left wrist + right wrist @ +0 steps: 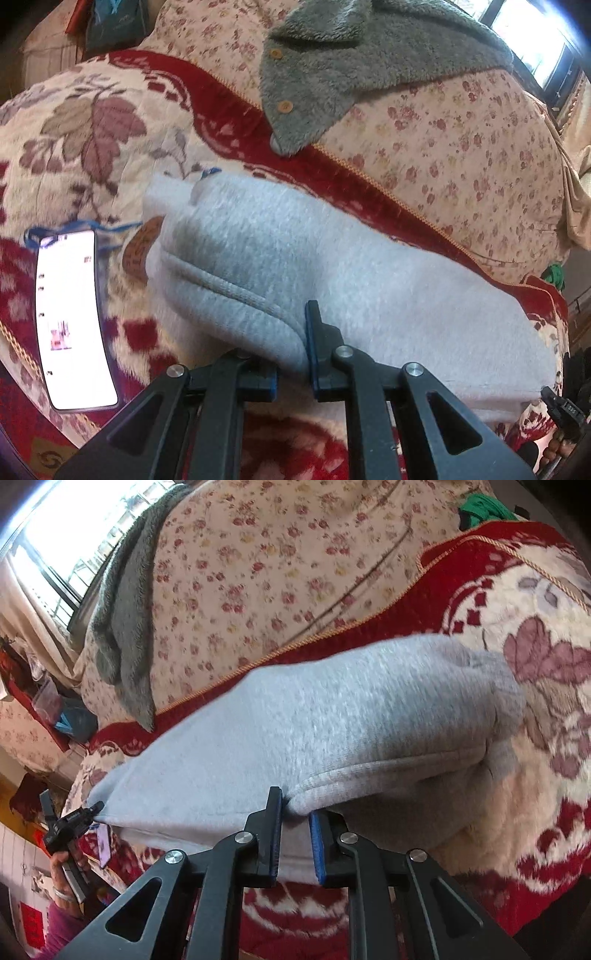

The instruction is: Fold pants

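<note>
Pants lie part-folded on the blanket, near edge lifted. Left gripper and right gripper each pinch an end of that edge, judged so the layer carries over flat, clear of the phone

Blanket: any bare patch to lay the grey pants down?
Free: leaf-print blanket between phone and grey fleece jacket; also blanket right of the pants in the right wrist view. Crowded by the phone.
</note>
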